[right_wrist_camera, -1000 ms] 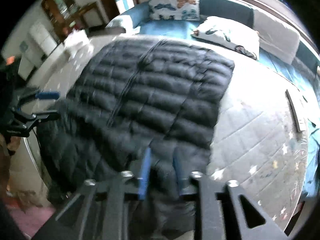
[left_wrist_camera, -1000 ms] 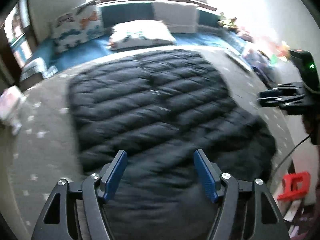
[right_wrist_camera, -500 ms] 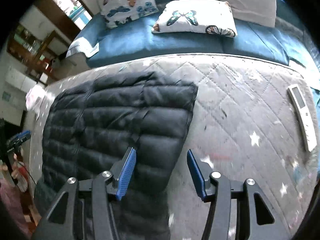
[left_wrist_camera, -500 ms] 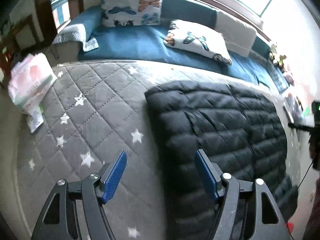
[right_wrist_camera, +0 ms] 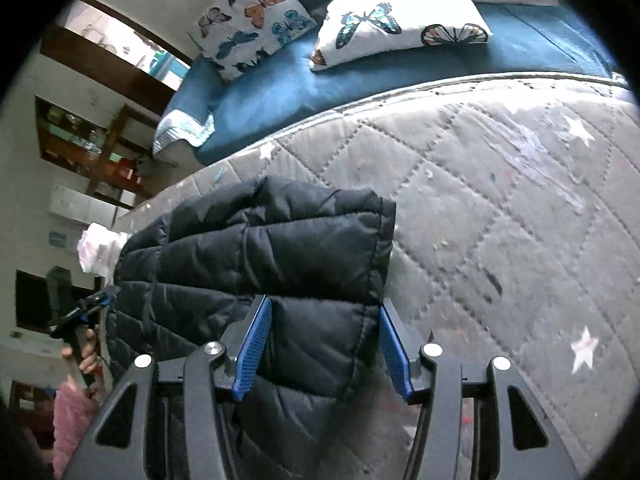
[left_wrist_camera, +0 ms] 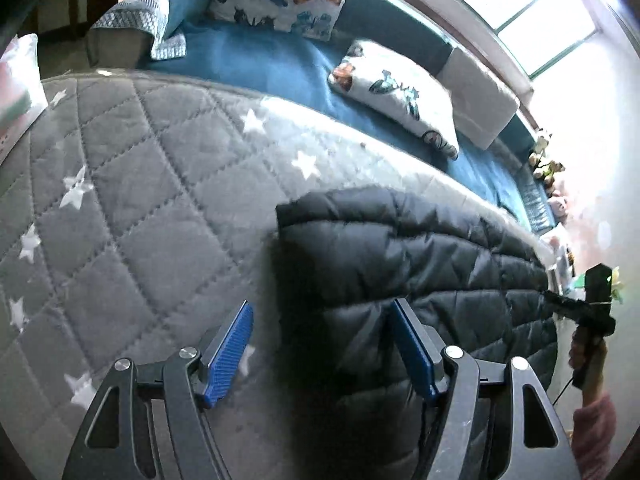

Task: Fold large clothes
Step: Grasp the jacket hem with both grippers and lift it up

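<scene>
Two hand-held grippers with blue ribbed pads are hanging over a black quilted puffer jacket [left_wrist_camera: 420, 264] that is lying flat on a grey diamond-stitched mattress cover with white stars [left_wrist_camera: 132, 184]. The jacket is sitting toward the near edge of that cover, its far hem falling short of the cover's far edge, beyond which a blue couch seat [left_wrist_camera: 256, 64] is running.

The left gripper [left_wrist_camera: 320, 352] is standing with its fingers wide apart, straddling the jacket's left edge: one pad is sitting over bare grey cover, the other over the black fabric, and neither is pressing on anything. Seen from the left wrist, the right gripper [left_wrist_camera: 576, 304] is showing far off at the jacket's opposite side, held by a hand [left_wrist_camera: 586, 354] in a pink sleeve.

From the right wrist, the right gripper [right_wrist_camera: 326, 350] is standing with its fingers apart and the jacket's right corner lying between them; the seamed edge is running close beside one pad, but no clamping is showing. The left gripper [right_wrist_camera: 86, 306] is appearing small at the jacket's other side.

Two butterfly-printed white pillows [right_wrist_camera: 400, 16] are resting on the couch seat.
</scene>
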The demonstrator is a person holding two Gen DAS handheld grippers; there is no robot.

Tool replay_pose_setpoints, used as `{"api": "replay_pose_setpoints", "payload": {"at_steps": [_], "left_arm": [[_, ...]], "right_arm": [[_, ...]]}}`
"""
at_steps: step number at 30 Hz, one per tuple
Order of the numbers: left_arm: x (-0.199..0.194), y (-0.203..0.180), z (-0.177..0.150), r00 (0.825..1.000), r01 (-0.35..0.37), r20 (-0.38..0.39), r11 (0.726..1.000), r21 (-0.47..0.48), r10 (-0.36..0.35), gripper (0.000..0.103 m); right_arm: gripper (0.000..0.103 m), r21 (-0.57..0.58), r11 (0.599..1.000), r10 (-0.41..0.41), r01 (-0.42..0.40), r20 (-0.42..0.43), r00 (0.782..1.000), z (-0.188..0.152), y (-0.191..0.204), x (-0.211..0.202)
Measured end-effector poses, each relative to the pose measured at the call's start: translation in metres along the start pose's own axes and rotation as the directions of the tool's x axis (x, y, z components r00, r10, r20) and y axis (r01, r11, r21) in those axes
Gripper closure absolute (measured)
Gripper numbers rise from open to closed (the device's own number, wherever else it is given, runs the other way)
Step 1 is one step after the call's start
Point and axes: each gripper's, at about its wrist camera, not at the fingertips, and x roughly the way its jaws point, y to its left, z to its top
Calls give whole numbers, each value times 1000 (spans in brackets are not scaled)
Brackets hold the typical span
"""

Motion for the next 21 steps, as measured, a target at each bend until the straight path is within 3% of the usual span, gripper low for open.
{"api": "replay_pose_setpoints", "payload": {"at_steps": [5,9,10,12,15,21], "left_arm": [[11,-7,5,996,84,13,996,-5,-84,31],[17,-31,2,999,-7,45,996,84,3,69],[14,-38,-1,997,-39,70,994,106,32,78],[3,-47,-6,994,-53,106,991,121,41,86],[-20,-62,-9,988,-34,155,992,118,15,88],[-107,-95,-37,959,10,279,988,155,-53,90]], "right_arm": [[45,-27,1000,14,-12,44,999,2,5,3],[73,-34,999,19,-17,57,998,3,14,6],[75,-47,999,15,-11,70,997,3,18,1],[81,-63,998,17,-12,90,996,0,27,-11],[84,-93,995,40,-28,130,991,-6,46,-40],[85,-200,980,59,-17,206,977,-43,90,-115]]}}
